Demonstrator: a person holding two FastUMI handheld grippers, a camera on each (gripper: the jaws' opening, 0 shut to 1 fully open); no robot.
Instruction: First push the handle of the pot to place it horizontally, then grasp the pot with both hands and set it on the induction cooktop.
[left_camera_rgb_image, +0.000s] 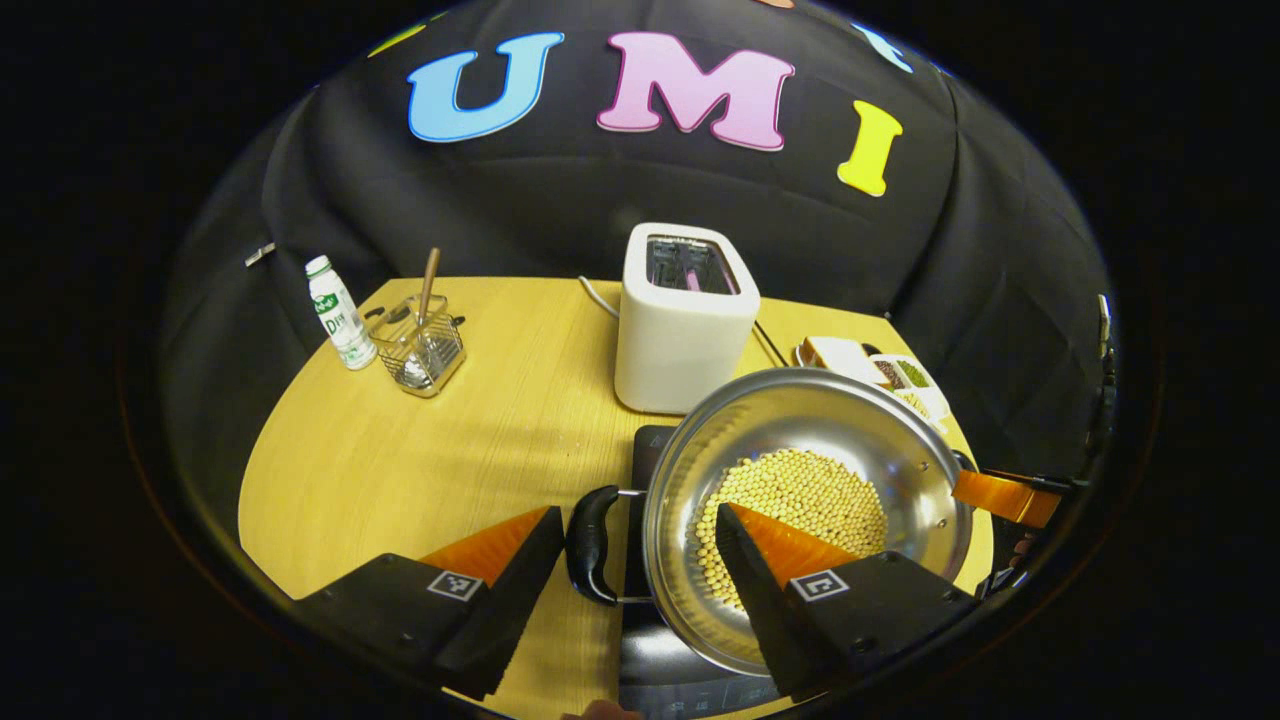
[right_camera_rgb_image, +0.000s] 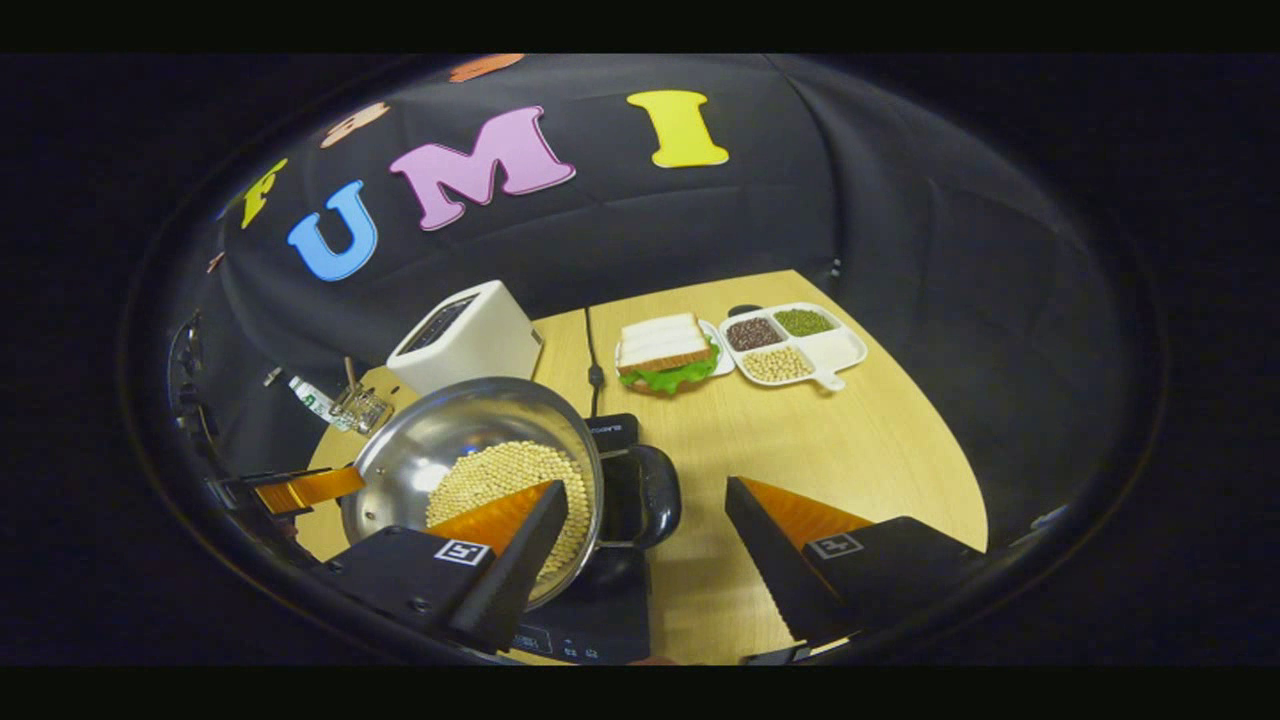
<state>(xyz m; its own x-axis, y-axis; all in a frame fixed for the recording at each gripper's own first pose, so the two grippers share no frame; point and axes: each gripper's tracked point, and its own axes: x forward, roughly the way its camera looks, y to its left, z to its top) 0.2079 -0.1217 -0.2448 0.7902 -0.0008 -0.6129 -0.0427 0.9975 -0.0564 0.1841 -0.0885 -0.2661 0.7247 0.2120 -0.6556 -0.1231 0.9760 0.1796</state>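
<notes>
Pot (left_camera_rgb_image: 800, 500) w/ yellow beans sits over the black induction cooktop (left_camera_rgb_image: 660, 660) at the table's (left_camera_rgb_image: 400, 470) near edge, looks set down, tho contact's hidden. Handles (left_camera_rgb_image: 592, 545) lie flat, so the push step seems done; what's left is backing off. Left gripper (left_camera_rgb_image: 632, 560) spread wide, straddling that handle, not pinching. Right gripper (right_camera_rgb_image: 640, 535) likewise released around the other handle (right_camera_rgb_image: 645, 495). Right gripper view adds sandwich (right_camera_rgb_image: 665, 350) & divided tray (right_camera_rgb_image: 800, 350); left gripper view gives toaster (left_camera_rgb_image: 685, 320) front, bottle (left_camera_rgb_image: 338, 312), wire caddy (left_camera_rgb_image: 420, 350)
</notes>
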